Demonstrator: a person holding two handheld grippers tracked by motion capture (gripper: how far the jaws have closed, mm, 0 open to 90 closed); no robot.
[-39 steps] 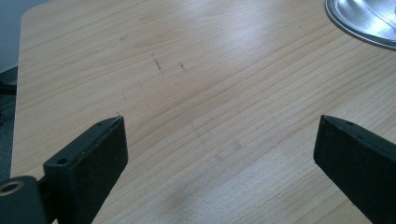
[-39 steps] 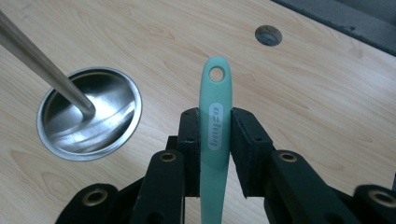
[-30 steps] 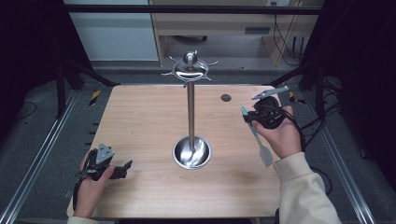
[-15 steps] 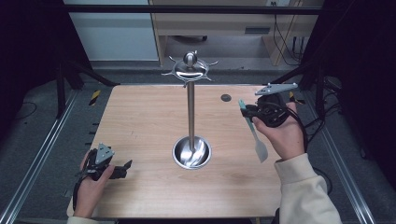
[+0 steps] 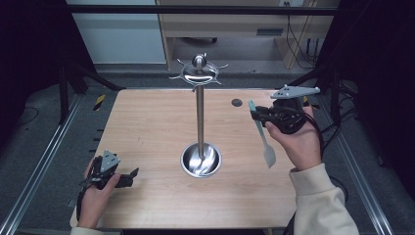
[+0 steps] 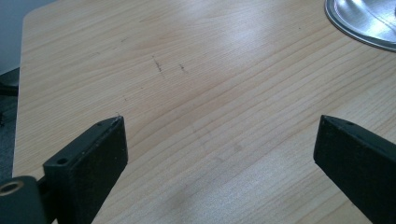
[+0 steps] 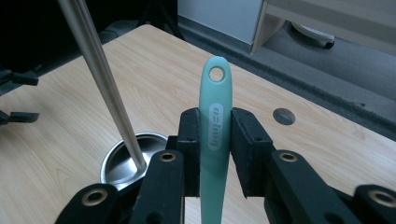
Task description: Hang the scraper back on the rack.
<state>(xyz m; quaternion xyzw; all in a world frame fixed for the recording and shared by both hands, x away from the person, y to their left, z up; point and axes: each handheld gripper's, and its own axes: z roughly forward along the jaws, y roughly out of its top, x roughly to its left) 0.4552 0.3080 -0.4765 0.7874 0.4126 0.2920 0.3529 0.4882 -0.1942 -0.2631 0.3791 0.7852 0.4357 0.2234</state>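
A metal utensil stand [image 5: 199,117] rises from the middle of the wooden table [image 5: 147,127], with a ring of hooks [image 5: 198,74] at its top and a round dish base [image 5: 200,160]. My right gripper [image 5: 255,115] is held above the table's right side, shut on the handle of a mint-green spatula [image 5: 262,134] whose blade hangs down and toward me. In the right gripper view the handle [image 7: 215,98], with a hole at its end, stands upright between the jaws of that gripper [image 7: 215,126], beside the stand's pole [image 7: 100,70]. My left gripper [image 5: 129,176] rests open at the near left, its jaws [image 6: 219,154] wide over bare wood.
A small dark round hole [image 5: 237,102] sits in the tabletop at the far right. Metal rails run along both sides of the table. A pale cabinet stands on the floor beyond the far edge. The stand's dish rim [image 6: 364,23] lies ahead of my left gripper.
My right gripper has lifted a little with the spatula held in it. The left hand and its gripper have stayed where they were.
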